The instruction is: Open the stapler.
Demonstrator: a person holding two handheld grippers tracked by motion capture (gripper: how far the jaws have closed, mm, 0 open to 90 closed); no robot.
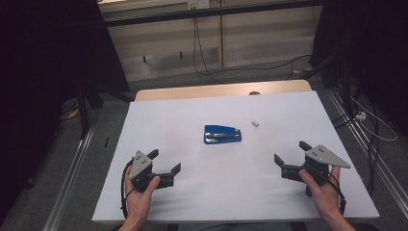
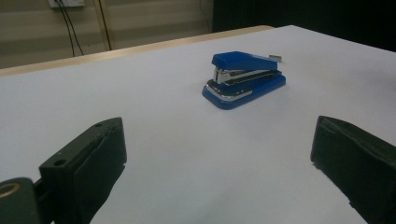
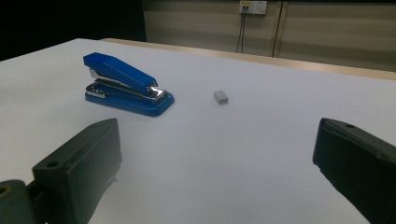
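We judge the work as barely begun: the blue stapler (image 1: 222, 134) sits untouched near the middle of the white worktop (image 1: 192, 202), lying closed on its base, and the small block of staples (image 1: 255, 123) rests just beside it on the far right, apart from it. Our left gripper (image 1: 166, 161) is released, jaws spread wide and empty, low over the near left part of the worktop and well apart from the stapler; our right gripper (image 1: 289, 153) is likewise released and empty at the near right, its jaws pointing inward toward the middle. Everything is left to do, as far as we can tell: reaching in, taking hold of the stapler and handling the staples. The high view lays out both hands and the spacing between things, while the right gripper view shows the stapler's shiny metal front end and the staple block as a plain grey piece clear of it; the left gripper view gives the stapler's opposite side, with the staple block half hidden behind its top
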